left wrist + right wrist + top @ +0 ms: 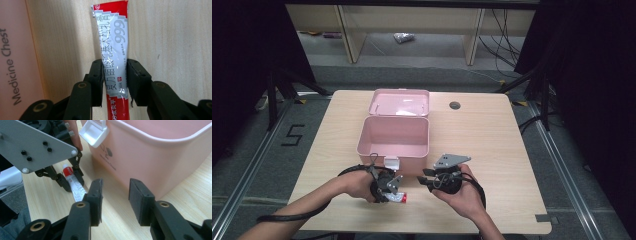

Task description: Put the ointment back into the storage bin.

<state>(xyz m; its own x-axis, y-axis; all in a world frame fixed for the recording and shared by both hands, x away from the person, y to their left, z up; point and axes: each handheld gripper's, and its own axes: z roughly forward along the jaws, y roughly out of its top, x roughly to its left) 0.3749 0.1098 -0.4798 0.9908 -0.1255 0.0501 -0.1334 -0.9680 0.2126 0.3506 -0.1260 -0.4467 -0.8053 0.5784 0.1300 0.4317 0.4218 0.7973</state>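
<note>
The ointment tube (115, 62) was a flattened squeeze tube, silver-white along its body with red bands at both ends, printed with dark characters and the numerals 999 in grey. It lay flat on the light wooden desk (175, 50), lengthwise between the 2 black jaws of the left gripper (115, 80), whose pads stood against its 2 long edges. Its crimped red end pointed away from that gripper. It lay just beside the front wall of the pink box (393, 142), near the white latch (93, 132).
</note>
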